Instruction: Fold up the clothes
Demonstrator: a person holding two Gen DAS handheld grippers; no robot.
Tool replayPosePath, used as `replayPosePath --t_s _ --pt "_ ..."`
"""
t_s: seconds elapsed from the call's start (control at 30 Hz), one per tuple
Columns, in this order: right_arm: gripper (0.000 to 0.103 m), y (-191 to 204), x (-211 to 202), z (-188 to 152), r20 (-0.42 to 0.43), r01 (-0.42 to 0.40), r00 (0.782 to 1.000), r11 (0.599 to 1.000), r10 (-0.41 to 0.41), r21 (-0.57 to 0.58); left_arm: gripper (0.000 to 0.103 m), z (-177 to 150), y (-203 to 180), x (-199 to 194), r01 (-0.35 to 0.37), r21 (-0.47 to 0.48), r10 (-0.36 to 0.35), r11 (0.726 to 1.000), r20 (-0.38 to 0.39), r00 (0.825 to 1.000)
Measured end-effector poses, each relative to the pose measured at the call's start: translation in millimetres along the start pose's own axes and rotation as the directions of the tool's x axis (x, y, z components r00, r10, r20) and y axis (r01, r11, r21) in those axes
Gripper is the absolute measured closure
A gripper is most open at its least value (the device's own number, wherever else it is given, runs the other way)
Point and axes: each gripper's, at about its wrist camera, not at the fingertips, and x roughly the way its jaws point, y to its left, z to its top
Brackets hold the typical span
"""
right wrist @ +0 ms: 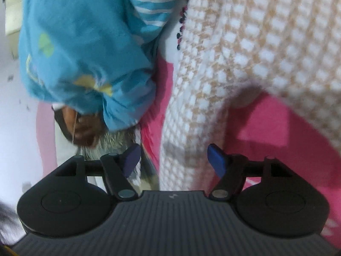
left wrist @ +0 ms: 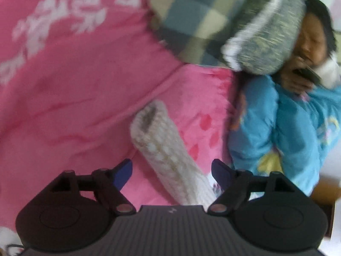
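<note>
A white knitted sleeve (left wrist: 162,143) lies on the pink bedding (left wrist: 74,98), its cuff pointing away from me. My left gripper (left wrist: 171,172) is open, its blue pads standing either side of the sleeve and clear of it. In the right wrist view a white-and-tan knitted garment (right wrist: 255,42) fills the right side, and a strip of it (right wrist: 183,138) runs down between the blue pads of my right gripper (right wrist: 173,160). Those jaws are open too, not pressing on the knit. The picture is blurred.
A person in a blue jacket (left wrist: 287,128) lies on the bed to the right, the same jacket (right wrist: 85,42) close to my right gripper with a hand (right wrist: 85,130) below it. A plaid cloth (left wrist: 191,15) and a grey striped bundle (left wrist: 266,38) sit at the far end.
</note>
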Motion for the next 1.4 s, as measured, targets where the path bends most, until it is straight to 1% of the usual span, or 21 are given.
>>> replayPosePath --t_s 0.07,0.13,0.17,0.27,0.37,0.4,0.43,0.47,0.5,0.57,0.6,0.63,0.67,0.73,0.77,0.87,0.97,1.07,1.2,1.33,1.4 --pt "0.042 -2.8 10.7 -1.0 0.009 0.026 1.0 1.0 -0.026 0.017 0.058 -0.4 3.0 14.0 0.0 -0.035 0.0 0.999 0.021 1.0" --pt "0.09 -3.9 19.0 -2.4 0.021 0.044 0.999 0.999 -0.044 0.025 0.09 -0.5 -5.0 23.1 -0.002 0.005 0.001 1.0 0.063 0.998" --pt "0.09 -0.7 18.2 -3.9 0.033 0.035 0.999 0.999 -0.035 0.008 0.089 -1.2 -14.7 23.8 -0.005 0.044 0.001 0.999 0.095 0.995" --pt "0.093 22.3 5.5 -10.2 0.076 -0.022 0.997 0.994 0.031 -0.106 0.09 -9.7 -56.2 -1.8 0.146 0.204 -0.18 0.968 0.158 0.971" --pt "0.093 45.9 -21.8 -18.3 0.086 -0.154 0.98 0.958 0.18 -0.242 0.09 -28.4 -94.7 -46.0 0.308 0.448 -0.418 0.839 0.17 0.893" --pt "0.093 42.9 -24.9 -19.5 0.067 -0.183 0.976 0.951 0.206 -0.247 0.09 -33.0 -100.8 -53.8 0.302 0.51 -0.438 0.805 0.168 0.883" --pt "0.092 39.9 -27.9 -20.8 0.048 -0.212 0.972 0.944 0.231 -0.252 0.09 -36.9 -104.3 -58.7 0.276 0.563 -0.435 0.779 0.17 0.884" --pt "0.089 33.5 -26.3 -21.7 0.033 -0.213 0.973 0.945 0.228 -0.25 0.09 -36.6 -101.2 -57.0 0.223 0.583 -0.394 0.781 0.184 0.9" --pt "0.087 21.2 -16.5 -21.8 0.021 -0.164 0.985 0.958 0.174 -0.236 0.09 -31.7 -90.3 -47.2 0.146 0.573 -0.316 0.806 0.209 0.925" --pt "0.066 -4.0 5.0 -21.8 -0.003 -0.051 0.999 0.974 0.052 -0.22 0.084 -13.9 -57.6 -22.5 -0.024 0.507 -0.127 0.861 0.261 0.957" --pt "0.059 -18.1 20.3 -21.2 -0.013 0.036 0.999 0.972 -0.04 -0.234 0.085 -3.4 -37.8 -9.7 -0.123 0.449 -0.014 0.885 0.29 0.957" --pt "0.063 -29.4 32.2 -20.2 -0.02 0.095 0.994 0.965 -0.103 -0.246 0.084 7.0 -18.0 3.0 -0.222 0.388 0.099 0.895 0.311 0.945" --pt "0.065 -35.9 38.0 -18.6 -0.022 0.109 0.993 0.961 -0.119 -0.254 0.084 13.1 -4.7 4.0 -0.236 0.336 0.124 0.912 0.322 0.938" --pt "0.056 -34.2 38.6 -16.6 -0.046 0.11 0.991 0.955 -0.127 -0.275 0.078 21.8 16.6 -3.7 -0.195 0.242 0.104 0.95 0.342 0.934" --pt "0.052 -29.8 35.5 -16.9 -0.059 0.109 0.99 0.949 -0.132 -0.295 0.064 21.9 20.0 -10.1 -0.183 0.222 0.091 0.958 0.369 0.925" --pt "0.047 -19.2 17.0 -22.1 -0.072 0.141 0.981 0.917 -0.18 -0.372 0.05 12.6 8.6 -26.9 -0.217 0.248 0.083 0.944 0.456 0.886" --pt "0.047 -7.5 -3.0 -27.9 -0.093 0.151 0.973 0.888 -0.212 -0.435 0.047 1.8 -15.9 -30.4 -0.238 0.315 0.069 0.919 0.467 0.882" --pt "0.047 2.7 -25.0 -37.3 -0.091 0.161 0.965 0.834 -0.244 -0.529 0.04 -19.1 -46.8 -21.8 -0.261 0.428 0.045 0.865 0.452 0.891" --pt "0.047 0.9 -61.7 -45.9 -0.068 0.197 0.951 0.759 -0.303 -0.621 0.035 -64.2 -78.1 -2.0 -0.237 0.593 0.019 0.77 0.35 0.936" --pt "0.047 -9.7 -98.6 -42.2 -0.012 0.262 0.929 0.679 -0.37 -0.685 0.034 -131.6 -90.7 38.3 -0.153 0.738 0.04 0.657 0.169 0.985" --pt "0.047 -17.4 -115.5 -38.7 0.02 0.302 0.912 0.636 -0.411 -0.71 0.034 -167.5 -86.9 58.1 -0.105 0.776 0.076 0.622 0.074 0.994"
